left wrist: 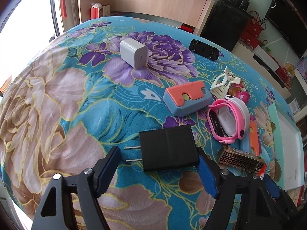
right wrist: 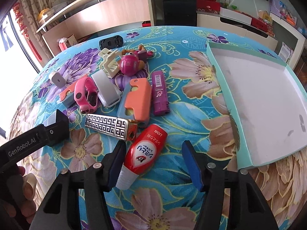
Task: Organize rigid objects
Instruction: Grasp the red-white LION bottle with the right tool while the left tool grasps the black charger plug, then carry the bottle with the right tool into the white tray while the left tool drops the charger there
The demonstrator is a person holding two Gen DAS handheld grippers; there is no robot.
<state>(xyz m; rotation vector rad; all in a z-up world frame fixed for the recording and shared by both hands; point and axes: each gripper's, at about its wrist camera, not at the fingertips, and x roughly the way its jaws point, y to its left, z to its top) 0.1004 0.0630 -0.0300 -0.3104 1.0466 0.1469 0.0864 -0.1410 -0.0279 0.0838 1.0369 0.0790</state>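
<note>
Black charger (left wrist: 168,148) is seen between the left tool's (left wrist: 160,164) part-open jaws, right pad touching its side, left pad clear beside the prongs. Red bottle (right wrist: 146,149) lies between the right tool's (right wrist: 154,164) half-open jaws, left pad against it, right pad apart. Box (right wrist: 233,122) sits right of it on the floral worktop (right wrist: 191,115).

Your two wrist cameras look steeply down, close over the floral tablecloth (left wrist: 57,105) — both share the cluttered middle.
</note>
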